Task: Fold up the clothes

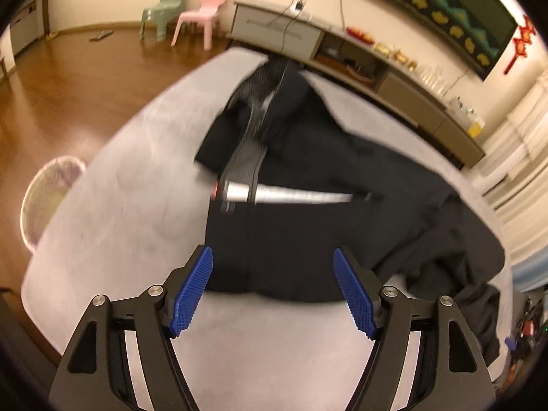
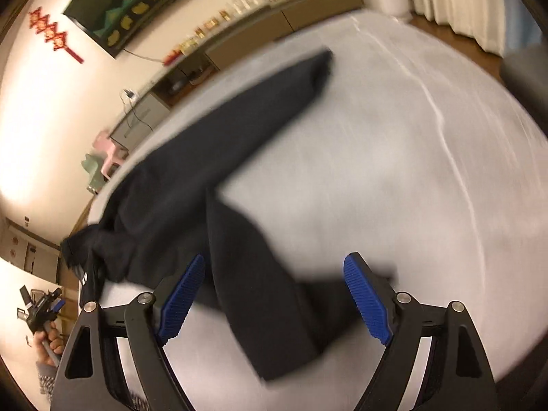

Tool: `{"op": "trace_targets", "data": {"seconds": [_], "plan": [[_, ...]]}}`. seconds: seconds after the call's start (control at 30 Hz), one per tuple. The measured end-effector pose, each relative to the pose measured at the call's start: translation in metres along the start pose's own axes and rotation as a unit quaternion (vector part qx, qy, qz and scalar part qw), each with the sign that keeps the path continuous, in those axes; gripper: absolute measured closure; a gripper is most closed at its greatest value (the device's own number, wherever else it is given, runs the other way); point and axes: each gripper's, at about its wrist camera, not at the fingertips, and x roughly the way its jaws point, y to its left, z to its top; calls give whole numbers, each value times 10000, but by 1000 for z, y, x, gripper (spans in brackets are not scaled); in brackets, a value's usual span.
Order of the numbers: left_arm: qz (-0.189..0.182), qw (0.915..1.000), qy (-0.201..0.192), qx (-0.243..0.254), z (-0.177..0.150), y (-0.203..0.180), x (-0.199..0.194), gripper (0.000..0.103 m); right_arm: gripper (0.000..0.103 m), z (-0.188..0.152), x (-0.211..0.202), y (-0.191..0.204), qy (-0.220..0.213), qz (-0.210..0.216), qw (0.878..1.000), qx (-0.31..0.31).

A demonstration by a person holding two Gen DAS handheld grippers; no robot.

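Dark trousers (image 1: 308,239) spread across a pale grey desk (image 1: 137,205), waistband end toward the left claw (image 1: 273,291), legs running off to the far right. Silver stripe (image 1: 294,196) across the cloth, mesh-textured panel (image 1: 253,116) above it, near the far edge. Left claw wide open, blue pads (image 1: 193,291) apart, nothing between them, poised just short of the nearest hem.

From the right wrist: same trousers (image 2: 191,178) seen as two legs forking, one stretching toward the far edge of the desk (image 2: 394,171), the other angled down between the fingers. Right claw (image 2: 275,301) spread open too, blue pads (image 2: 368,303) on either side of the leg end; whether touching the fabric, hard to say through the motion blur. Left claw (image 2: 42,304) also visible at lower left, held in a hand (image 2: 51,340).

Wooden floor (image 1: 68,85) beyond, pink chair (image 1: 202,13) and green chair (image 1: 164,10) by the wall, long low cabinet (image 1: 376,78) behind the desk.
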Motion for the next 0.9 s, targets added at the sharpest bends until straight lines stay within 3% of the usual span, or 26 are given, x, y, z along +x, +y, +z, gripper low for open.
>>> {"op": "trace_targets", "data": {"seconds": [0.2, 0.23, 0.27, 0.3, 0.33, 0.37, 0.47, 0.53, 0.63, 0.73, 0.8, 0.83, 0.87, 0.9], "plan": [[402, 9980, 409, 283, -6, -15, 51, 30, 19, -24, 9, 24, 145, -675, 9933, -926], [438, 9975, 412, 358, -5, -19, 58, 41, 19, -27, 11, 28, 159, -796, 9905, -1110], [464, 9969, 436, 471, -4, -25, 65, 76, 22, -29, 13, 33, 172, -917, 9872, -1293], [500, 9963, 435, 556, -2, -29, 70, 94, 51, -32, 15, 38, 186, -1038, 9834, -1476], [550, 9958, 405, 603, 1, -31, 73, 100, 70, -35, 17, 43, 199, -1158, 9791, -1658], [600, 9954, 375, 649, 4, -33, 76, 100, 91, -38, 19, 48, 212, -1277, 9744, -1838], [644, 9959, 35, 638, 21, -33, 69, 102, 96, -41, 18, 63, 117, -1616, 9585, -2344], [468, 9981, -362, 194, 43, -17, 48, 103, 97, -8, -26, 76, -774, -1740, 9500, -2474], [282, 9935, -863, -686, 69, 26, 19, 103, 97, 39, -91, 94, -2067, -1918, 9235, -2602], [22, 9877, -797, -1347, 74, 62, 15, 103, 97, 62, -148, 96, -2929, -2242, 8980, -2400], [-270, 9894, -300, -1393, 65, 62, 27, 101, 93, 75, -144, 72, -2689, -2370, 9106, -2058], [-421, 9897, -13, -1370, 60, 60, 34, 93, 91, 77, -132, 53, -2467, -2400, 9219, -1779], [-491, 9900, 184, -1309, 57, 57, 38, 74, 79, 76, -114, 26, -2190, -2400, 9355, -1386], [-502, 9910, 339, -1196, 50, 51, 37, 60, 62, 73, -98, 0, -1956, -2368, 9466, -978]]}}
